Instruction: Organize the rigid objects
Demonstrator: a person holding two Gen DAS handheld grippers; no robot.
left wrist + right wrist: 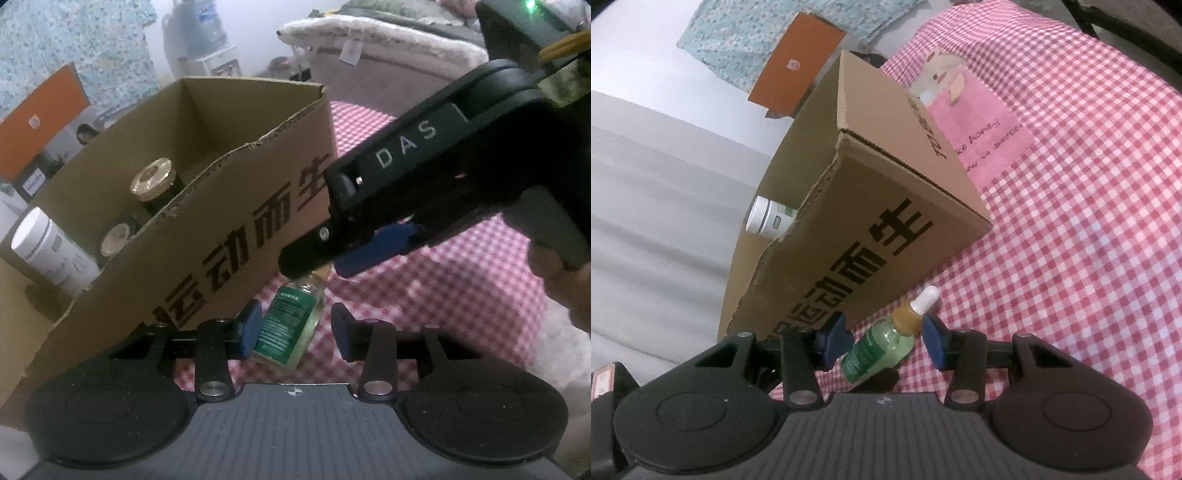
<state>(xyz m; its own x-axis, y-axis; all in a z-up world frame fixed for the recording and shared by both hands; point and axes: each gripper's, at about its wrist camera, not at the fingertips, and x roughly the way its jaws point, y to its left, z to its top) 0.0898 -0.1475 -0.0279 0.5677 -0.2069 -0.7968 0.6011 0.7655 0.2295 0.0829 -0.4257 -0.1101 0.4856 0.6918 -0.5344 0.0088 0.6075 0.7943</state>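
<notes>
Here we see the green dropper bottle (291,325) lying on the checked cloth (461,295) beside the cardboard box (221,236); our left gripper (295,330) and right gripper (886,334) both straddle it narrowly, grip uncertain.

This is a room in a home, most likely a bedroom. The work surface is soft and covered with a pink-and-white checked cloth (1089,206) bearing a sewn-on cartoon patch (975,122), like bedding. A fluffy white blanket (373,33) is heaped beyond its far edge. Against the wall stands a water dispenser with a large bottle (201,26), beside a floral patterned curtain (92,48). An orange retail box (40,122) and a torn-open cardboard carton (207,236) holding household jars sit at the cloth's left edge.
</notes>
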